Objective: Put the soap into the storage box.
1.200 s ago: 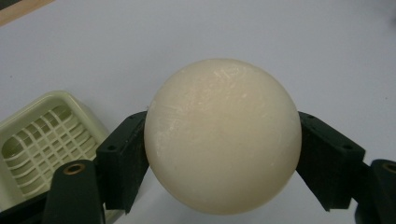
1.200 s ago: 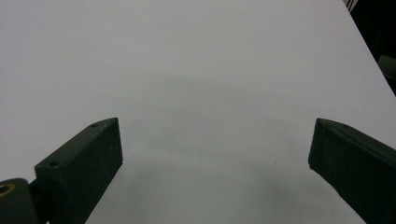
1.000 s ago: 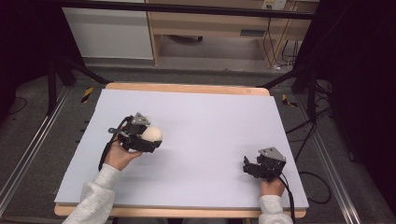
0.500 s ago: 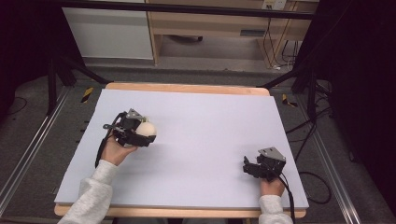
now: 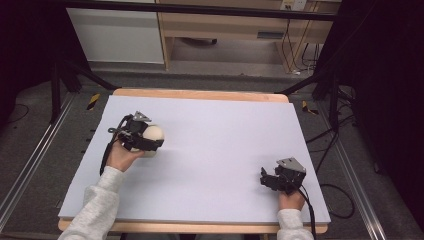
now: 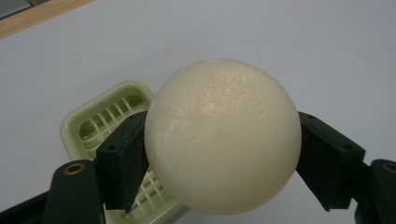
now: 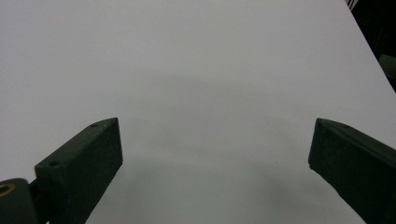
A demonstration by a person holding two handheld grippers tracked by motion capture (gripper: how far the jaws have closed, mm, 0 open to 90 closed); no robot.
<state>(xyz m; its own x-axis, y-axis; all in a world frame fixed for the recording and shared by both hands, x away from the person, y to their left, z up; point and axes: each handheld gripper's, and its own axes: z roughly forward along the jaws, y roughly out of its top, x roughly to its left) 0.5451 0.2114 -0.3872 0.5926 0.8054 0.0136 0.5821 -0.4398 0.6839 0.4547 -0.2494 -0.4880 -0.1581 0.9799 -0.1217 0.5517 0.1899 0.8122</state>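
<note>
Cream ball point(image 6: 222, 137) clamped in left tongs point(image 6: 219, 154) above the table.

black tongs point(image 5: 150, 140), trailing cables, pale grey sleeves point(image 5: 97, 202).

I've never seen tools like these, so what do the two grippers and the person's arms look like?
Each hand holds a black gripper: the left gripper and the right gripper. Both have two blocky black jaws, a grey three-cornered plate on top and a trailing black cable. Small screw holes mark the left gripper's pads. The person wears light grey long sleeves.
</note>
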